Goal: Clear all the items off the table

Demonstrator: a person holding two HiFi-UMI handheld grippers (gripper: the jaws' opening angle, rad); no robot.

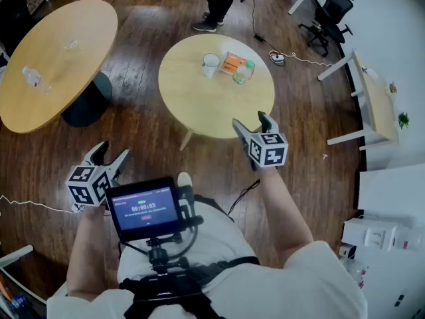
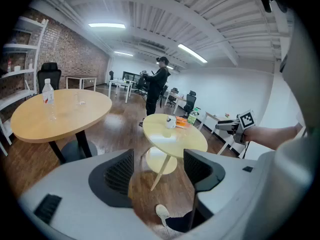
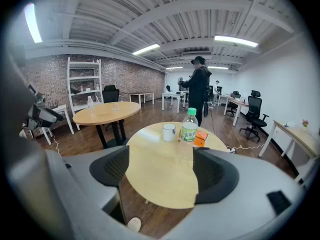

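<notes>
A small round wooden table (image 1: 199,105) carries a white mug (image 1: 210,64), an orange box (image 1: 234,64) and a clear bottle with a green cap (image 1: 243,73). My right gripper (image 1: 251,120) hovers over the table's near edge, open and holding nothing. In the right gripper view the mug (image 3: 169,132), bottle (image 3: 189,126) and box (image 3: 201,138) stand beyond the jaws at the table's far side. My left gripper (image 1: 111,151) hangs open over the floor, left of the table and well short of it. The left gripper view shows the table (image 2: 175,136) and mug (image 2: 171,122) in the distance.
A larger round table (image 1: 56,58) at the left holds a water bottle (image 1: 32,77) and a glass (image 1: 70,44). A person in black (image 1: 219,2) stands behind the small table. Office chairs (image 1: 329,15) and a white desk (image 1: 372,98) are at the right; a cable (image 1: 299,58) trails on the floor.
</notes>
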